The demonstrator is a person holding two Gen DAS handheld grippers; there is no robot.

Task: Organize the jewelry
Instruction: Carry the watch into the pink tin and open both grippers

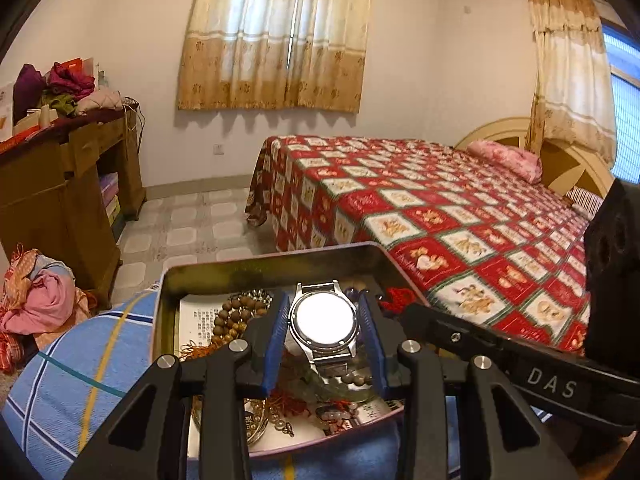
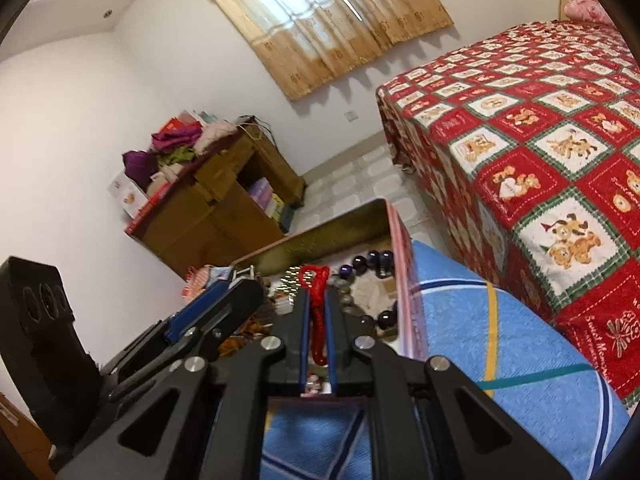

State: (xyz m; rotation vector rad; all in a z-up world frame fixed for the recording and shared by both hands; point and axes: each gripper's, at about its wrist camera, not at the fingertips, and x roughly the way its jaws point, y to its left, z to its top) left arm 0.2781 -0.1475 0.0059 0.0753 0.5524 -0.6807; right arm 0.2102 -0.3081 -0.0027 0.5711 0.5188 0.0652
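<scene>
A metal tin box point(image 1: 224, 268) sits on a blue plaid cushion and holds several jewelry pieces. My left gripper point(image 1: 325, 320) is shut on a silver wristwatch point(image 1: 324, 320), its blue pads touching both sides of the case above the tin. Brown wooden beads point(image 1: 234, 318) lie to its left in the tin. My right gripper point(image 2: 316, 300) is shut on a red knotted cord point(image 2: 317, 280) over the tin point(image 2: 340, 228). Dark purple beads point(image 2: 366, 266) lie beyond it. The right gripper's arm shows in the left wrist view point(image 1: 520, 360), and the left gripper shows in the right wrist view point(image 2: 216, 304).
The blue plaid cushion point(image 1: 80, 360) holds the tin. A bed with a red patchwork cover point(image 1: 440, 208) stands to the right. A wooden desk piled with clothes point(image 1: 60, 184) stands at the left wall. Cloth bundles point(image 1: 36, 300) lie on the floor.
</scene>
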